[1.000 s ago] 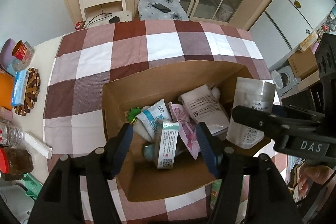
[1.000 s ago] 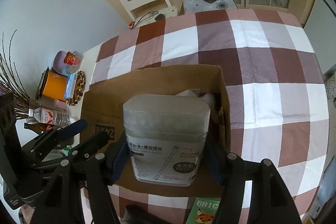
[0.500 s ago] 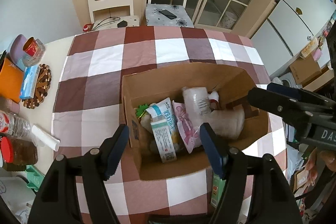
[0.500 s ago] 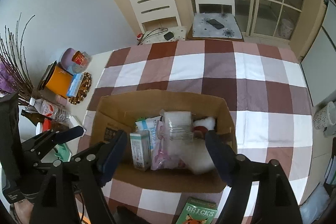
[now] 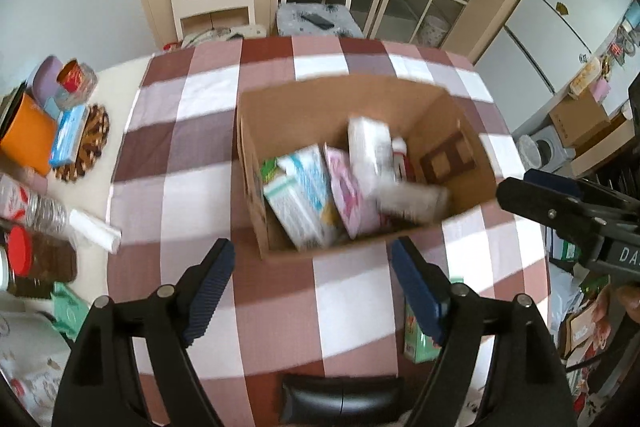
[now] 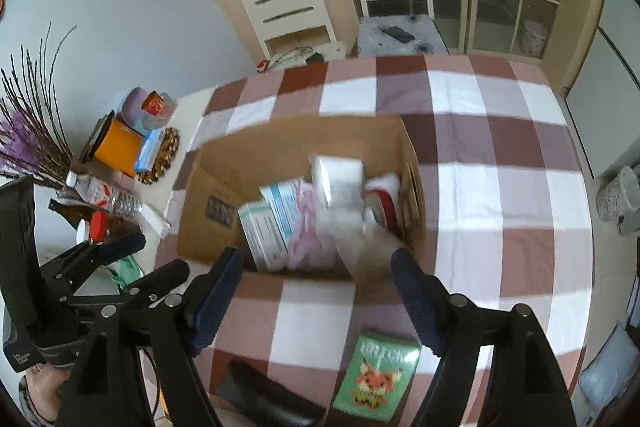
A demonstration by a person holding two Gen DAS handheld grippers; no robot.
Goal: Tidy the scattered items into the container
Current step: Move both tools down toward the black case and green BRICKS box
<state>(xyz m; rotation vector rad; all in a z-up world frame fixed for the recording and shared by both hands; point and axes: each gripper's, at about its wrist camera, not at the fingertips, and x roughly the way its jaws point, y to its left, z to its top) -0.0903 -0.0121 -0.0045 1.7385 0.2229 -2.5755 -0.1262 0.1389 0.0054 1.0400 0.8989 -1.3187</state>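
Between my right hand-held gripper's (image 6: 316, 291) spread, empty jaws, just opened, lies checked table (image 6: 500, 195). Nearer me sits the green bricks box (image 6: 378, 371): light, stiff card, probably best pinched across its long edges. Beyond stands the cardboard box (image 6: 280, 147), already loaded. Both wrists tilt steeply down; my left hand-held gripper (image 5: 312, 291) gapes empty too.

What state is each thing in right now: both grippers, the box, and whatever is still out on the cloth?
left gripper: open, empty, jaws just opened wider.
right gripper: open, empty.
cardboard box: open-topped, upright on the checked cloth, part filled with packets.
white tub: inside the box, tilted among the packets.
green fox box: lying flat on the cloth, outside the box.
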